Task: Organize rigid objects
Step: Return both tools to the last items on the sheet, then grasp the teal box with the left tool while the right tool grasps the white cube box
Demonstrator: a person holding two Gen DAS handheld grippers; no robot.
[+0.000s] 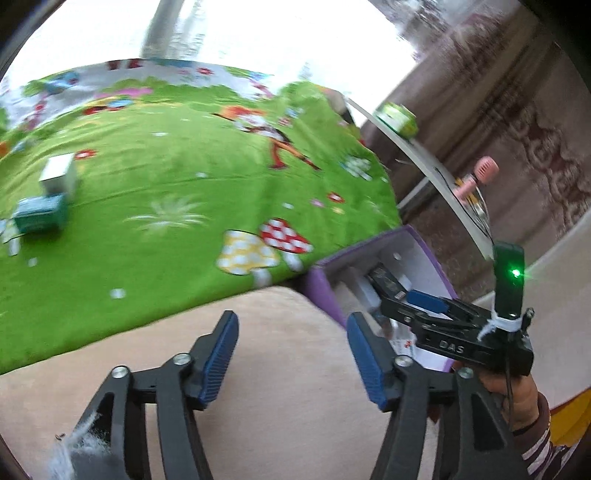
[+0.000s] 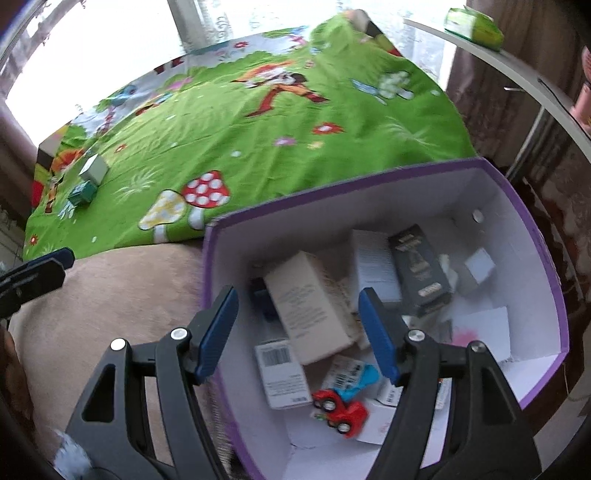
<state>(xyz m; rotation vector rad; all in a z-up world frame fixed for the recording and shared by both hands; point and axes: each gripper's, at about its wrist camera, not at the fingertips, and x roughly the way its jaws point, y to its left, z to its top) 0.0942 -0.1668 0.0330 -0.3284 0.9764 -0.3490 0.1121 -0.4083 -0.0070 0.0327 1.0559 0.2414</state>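
Observation:
A purple box (image 2: 524,206) with a white inside holds several small cartons, among them a beige carton (image 2: 310,306), a black carton (image 2: 417,269) and a red toy car (image 2: 340,410). My right gripper (image 2: 297,332) is open and empty, hovering over the box's left part. The box also shows in the left wrist view (image 1: 325,291). My left gripper (image 1: 291,354) is open and empty over the beige bed cover. A white carton (image 1: 59,177) and a teal carton (image 1: 40,218) lie far left on the green sheet; both show in the right wrist view (image 2: 94,168), (image 2: 83,194).
A green cartoon-print sheet (image 1: 184,177) covers the bed. A white shelf (image 2: 517,70) at the right carries a green pack (image 2: 476,24) and a pink object (image 1: 480,173). A bright window stands behind the bed.

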